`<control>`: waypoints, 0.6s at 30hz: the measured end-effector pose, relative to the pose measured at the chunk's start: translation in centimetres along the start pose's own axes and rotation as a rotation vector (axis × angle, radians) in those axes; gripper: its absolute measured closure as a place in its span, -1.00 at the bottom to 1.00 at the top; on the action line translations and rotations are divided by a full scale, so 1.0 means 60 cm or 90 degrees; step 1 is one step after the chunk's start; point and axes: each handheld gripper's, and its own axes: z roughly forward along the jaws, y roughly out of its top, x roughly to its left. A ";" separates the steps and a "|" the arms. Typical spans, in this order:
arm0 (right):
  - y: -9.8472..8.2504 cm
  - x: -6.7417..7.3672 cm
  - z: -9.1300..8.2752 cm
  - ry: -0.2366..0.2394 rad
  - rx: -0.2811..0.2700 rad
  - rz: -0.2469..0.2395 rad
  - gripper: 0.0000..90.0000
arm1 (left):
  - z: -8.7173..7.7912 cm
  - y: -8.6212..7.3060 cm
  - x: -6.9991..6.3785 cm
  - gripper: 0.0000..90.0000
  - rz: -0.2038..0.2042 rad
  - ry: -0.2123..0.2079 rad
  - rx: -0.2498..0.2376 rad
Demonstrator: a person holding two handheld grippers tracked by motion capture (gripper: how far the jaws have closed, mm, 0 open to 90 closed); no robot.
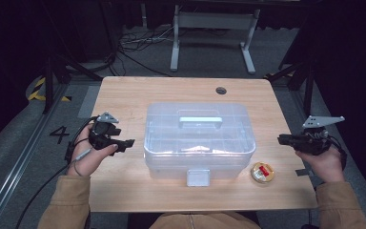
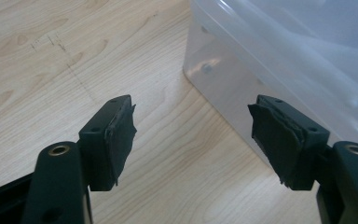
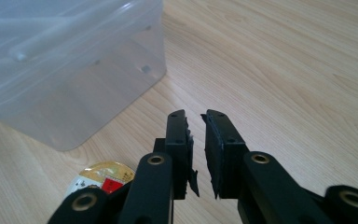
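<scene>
A clear plastic storage box [image 1: 171, 143] with a lid, a top handle [image 1: 200, 120] and a front latch [image 1: 198, 177] stands in the middle of the wooden table [image 1: 124, 95]. My left gripper [image 1: 129, 142] is held just left of the box, open, with nothing between its fingers. In the left gripper view the box corner [image 2: 242, 79] lies ahead between the wide-set jaws of that gripper [image 2: 191, 126]. My right gripper [image 1: 281, 139] hovers right of the box. Its jaws [image 3: 196, 123] stand a narrow gap apart, empty. A small round foil-topped cup [image 1: 262, 172] [image 3: 105, 177] lies by the box's front right corner [image 3: 74, 93].
A round cable hole [image 1: 221, 90] sits near the table's far edge. Bare wood stretches to the left and right of the box. Beyond the table are a white desk frame [image 1: 209, 28], floor cables and dark surroundings.
</scene>
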 end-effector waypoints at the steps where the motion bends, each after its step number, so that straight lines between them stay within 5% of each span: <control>1: 0.001 0.001 0.001 0.004 0.002 -0.002 0.73 | -0.002 0.001 -0.001 -0.30 -0.002 -0.005 0.002; 8: 0.005 0.004 0.006 0.010 0.003 -0.002 0.61 | -0.005 0.001 -0.001 -0.29 0.005 -0.008 0.006; 18: 0.002 0.009 0.009 0.013 0.012 0.002 0.53 | -0.041 0.033 -0.030 -0.29 0.043 -0.030 -0.042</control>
